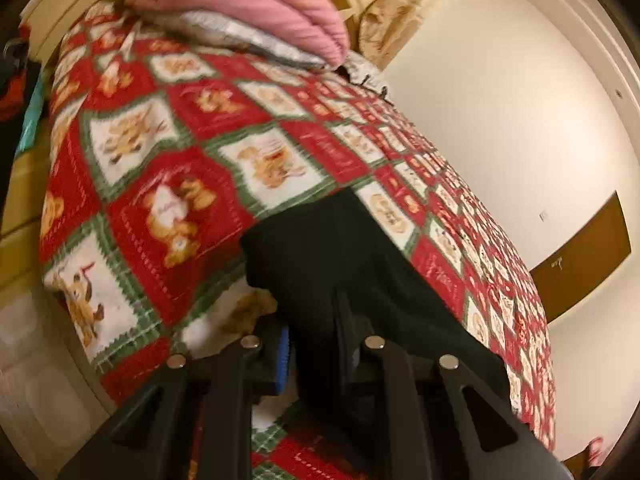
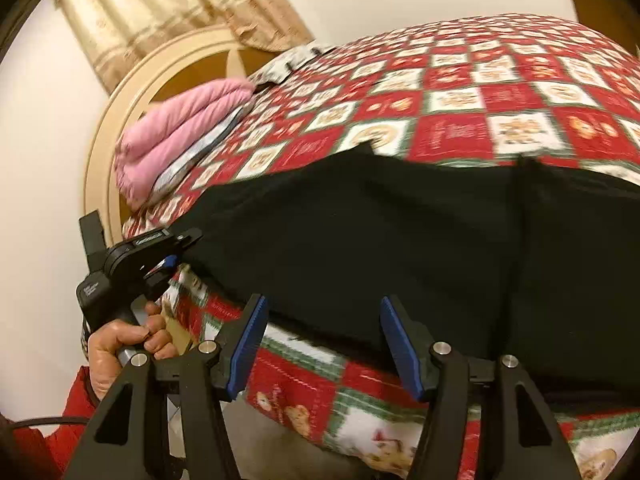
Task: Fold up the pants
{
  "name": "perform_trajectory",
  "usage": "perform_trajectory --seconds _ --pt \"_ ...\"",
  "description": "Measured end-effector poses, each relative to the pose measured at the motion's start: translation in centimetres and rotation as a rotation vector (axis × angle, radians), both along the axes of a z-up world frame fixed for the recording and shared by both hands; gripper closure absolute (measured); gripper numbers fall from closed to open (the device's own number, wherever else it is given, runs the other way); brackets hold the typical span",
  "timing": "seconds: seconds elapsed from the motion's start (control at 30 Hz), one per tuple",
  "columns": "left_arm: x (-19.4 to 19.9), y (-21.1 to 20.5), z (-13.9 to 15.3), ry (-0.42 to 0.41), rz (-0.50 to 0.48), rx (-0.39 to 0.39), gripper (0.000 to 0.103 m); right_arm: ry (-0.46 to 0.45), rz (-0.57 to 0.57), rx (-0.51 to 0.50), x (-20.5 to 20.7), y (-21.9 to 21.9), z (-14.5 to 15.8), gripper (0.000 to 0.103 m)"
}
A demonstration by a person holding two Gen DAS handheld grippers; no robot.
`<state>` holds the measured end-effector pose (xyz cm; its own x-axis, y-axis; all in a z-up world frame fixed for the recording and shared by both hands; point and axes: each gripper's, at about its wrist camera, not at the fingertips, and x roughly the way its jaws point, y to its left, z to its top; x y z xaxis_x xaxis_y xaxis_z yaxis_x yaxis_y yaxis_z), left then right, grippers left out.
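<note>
My left gripper (image 1: pixel 316 344) is clamped on the black pants' (image 2: pixel 380 240) corner at lower centre of the bed (image 2: pixel 460 120); I'd bring the gaping, empty right gripper (image 2: pixel 324 344) onto the near hem before lifting evenly.

The left gripper (image 1: pixel 316 344) is pinched tight on black cloth. A hand (image 2: pixel 120 344) with a red sleeve (image 2: pixel 68 420) holds its handle. The right gripper (image 2: pixel 324 344) points down a bit, and its blue pads (image 2: pixel 248 344) stand apart with nothing between them.
</note>
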<state>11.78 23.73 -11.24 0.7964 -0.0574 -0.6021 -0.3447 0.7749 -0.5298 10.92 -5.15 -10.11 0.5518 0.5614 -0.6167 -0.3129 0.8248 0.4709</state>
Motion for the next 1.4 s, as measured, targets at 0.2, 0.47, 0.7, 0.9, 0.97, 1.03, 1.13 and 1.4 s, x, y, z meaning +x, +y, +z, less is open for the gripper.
perform_trajectory --seconds 0.2,0.47,0.7,0.9,0.97,1.03,1.13,1.4 --pt "-0.5 -4.0 4.4 -0.168 -0.168 0.163 0.085 0.012 -0.158 0.076 -0.7 -5.5 -0.2 0.043" --pt "-2.5 -16.4 5.8 -0.301 -0.572 0.475 0.085 0.003 -0.319 0.121 -1.7 -11.4 0.2 0.043" --pt "-2.2 -20.4 1.7 -0.202 -0.708 0.55 0.085 -0.042 -0.192 0.201 -2.1 -11.2 2.0 0.043" --pt "-3.3 -20.3 2.1 -0.26 -0.693 0.57 0.085 -0.005 -0.046 0.351 3.3 -9.0 3.7 0.025" --pt "-3.7 -20.3 2.1 -0.277 -0.693 0.59 0.085 0.021 -0.005 0.411 5.4 -8.1 3.9 0.022" --pt "-4.1 -20.2 2.3 -0.288 -0.692 0.611 0.085 0.072 0.008 0.372 7.9 -6.3 3.8 0.019" --pt "-4.8 -20.4 2.3 -0.31 -0.699 0.642 0.085 0.175 0.055 0.347 11.0 -3.6 2.6 0.019" --pt "-5.5 -20.5 1.6 -0.309 -0.719 0.705 0.085 0.267 0.028 0.134 12.3 0.6 0.3 0.026"
